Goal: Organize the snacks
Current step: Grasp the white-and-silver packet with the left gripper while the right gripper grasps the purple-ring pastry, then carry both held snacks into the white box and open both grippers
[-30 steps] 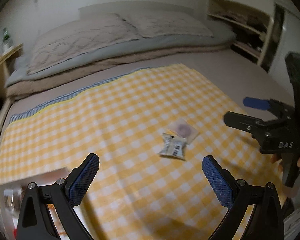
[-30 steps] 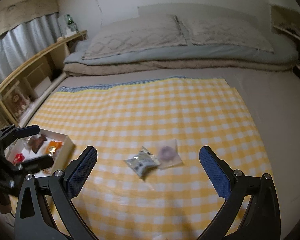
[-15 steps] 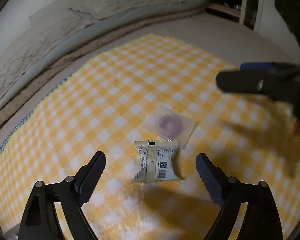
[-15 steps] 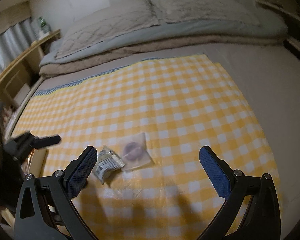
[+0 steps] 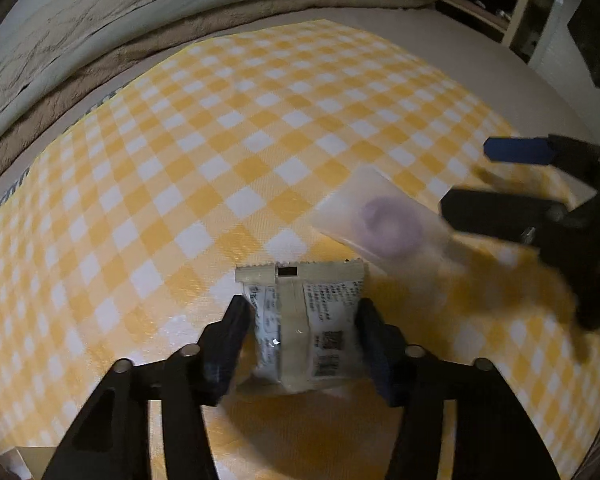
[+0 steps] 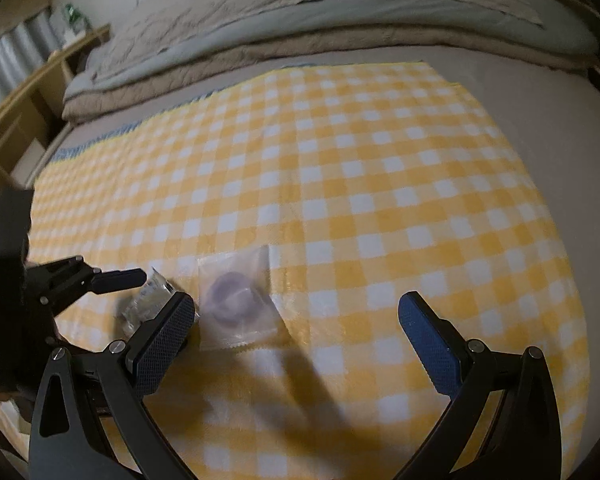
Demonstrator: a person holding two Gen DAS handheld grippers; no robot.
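My left gripper (image 5: 302, 322) has just been closing, pads now touching a white snack packet (image 5: 304, 320) on the yellow checked cloth (image 5: 180, 184). Print + QR code too small to read; serrated end points away. Right gripper (image 6: 296, 340) wide open by the clear pouch (image 6: 236, 296), just right of the packet.

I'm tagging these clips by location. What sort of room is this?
Most likely a bedroom: a bed with pillows and folded bedding, a yellow checked cloth spread over it, wooden shelving alongside.
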